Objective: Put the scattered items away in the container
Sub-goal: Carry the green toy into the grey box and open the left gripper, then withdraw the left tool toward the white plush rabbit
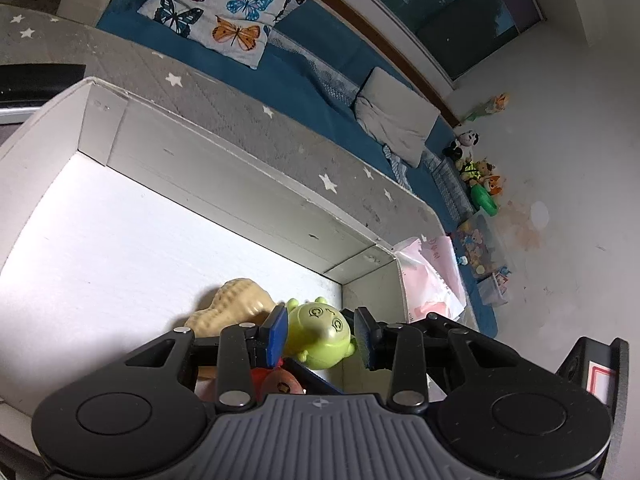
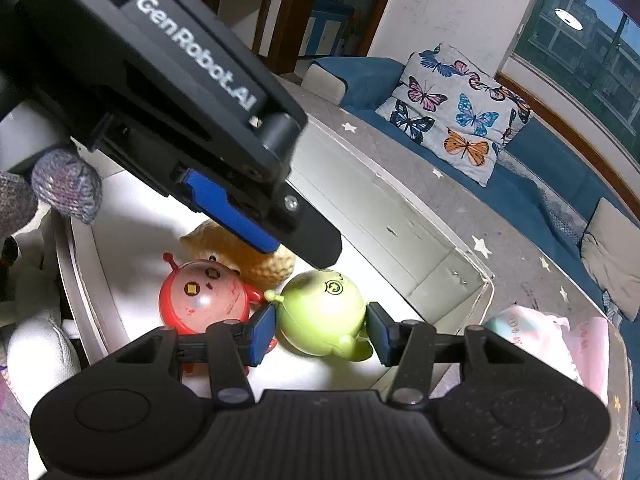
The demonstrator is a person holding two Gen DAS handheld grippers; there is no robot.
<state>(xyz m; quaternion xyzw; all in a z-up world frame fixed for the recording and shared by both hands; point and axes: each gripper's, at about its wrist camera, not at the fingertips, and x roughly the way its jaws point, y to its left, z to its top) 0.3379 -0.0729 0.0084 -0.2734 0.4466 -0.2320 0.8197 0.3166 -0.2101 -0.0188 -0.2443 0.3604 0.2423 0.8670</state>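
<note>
A white box (image 1: 224, 168) holds a tan peanut toy (image 1: 230, 304), a green round toy (image 1: 320, 336) and a red round toy (image 1: 276, 384). My left gripper (image 1: 322, 336) is open above the box, its blue pads on either side of the green toy in view. In the right wrist view the box (image 2: 384, 208) shows the green toy (image 2: 320, 312), the red toy (image 2: 200, 296) and the peanut (image 2: 256, 264). My right gripper (image 2: 322, 334) has its pads at the green toy's sides; contact is unclear. The left gripper's body crosses above.
A grey star-patterned mat (image 1: 248, 120) lies behind the box, with a blue sofa and butterfly pillow (image 1: 216, 4) beyond. A pink plastic bag (image 2: 560, 344) lies right of the box. Several small toys (image 1: 480, 176) sit on the floor by the wall.
</note>
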